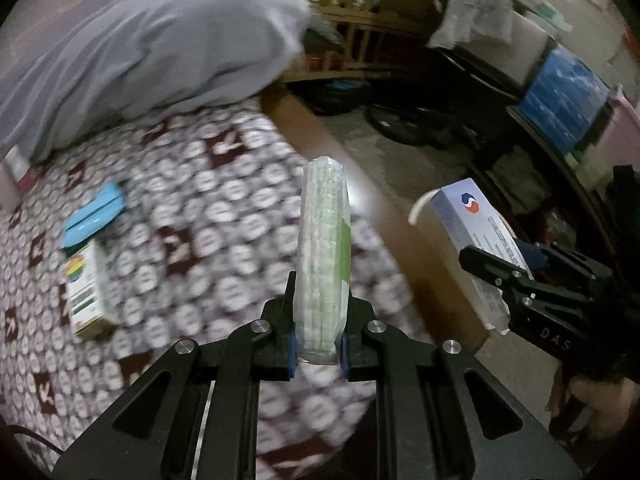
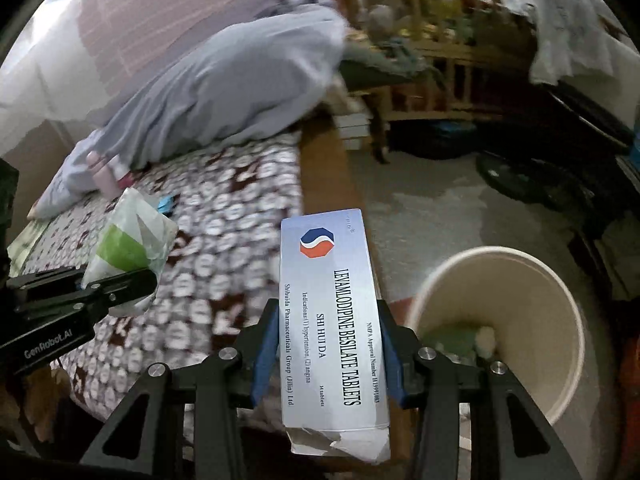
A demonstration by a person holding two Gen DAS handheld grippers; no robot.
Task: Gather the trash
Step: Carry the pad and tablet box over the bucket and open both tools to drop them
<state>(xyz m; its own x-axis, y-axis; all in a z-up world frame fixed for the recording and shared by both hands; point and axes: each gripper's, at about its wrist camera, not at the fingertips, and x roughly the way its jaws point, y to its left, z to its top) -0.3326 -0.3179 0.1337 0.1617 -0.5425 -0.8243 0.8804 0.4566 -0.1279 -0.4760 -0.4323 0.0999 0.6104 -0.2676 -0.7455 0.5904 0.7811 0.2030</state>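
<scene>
My left gripper [image 1: 318,344] is shut on a green and white tissue pack [image 1: 325,252], held upright above the bed's patterned cover [image 1: 208,208]. It shows at the left of the right wrist view [image 2: 128,248]. My right gripper [image 2: 328,356] is shut on a white tablet box [image 2: 332,316] with a torn end, held over the bed's wooden edge. That box also shows in the left wrist view [image 1: 476,248]. A cream paper tub [image 2: 500,320] with some scraps inside stands on the floor just right of the box. A small green and white box [image 1: 86,292] and a blue item [image 1: 96,214] lie on the bed.
A grey duvet [image 1: 160,48] is piled at the bed's far end. The wooden bed rail [image 2: 324,176] runs along the side. Wooden shelving [image 2: 432,60], dark bags and a blue bin [image 1: 564,96] crowd the floor beyond.
</scene>
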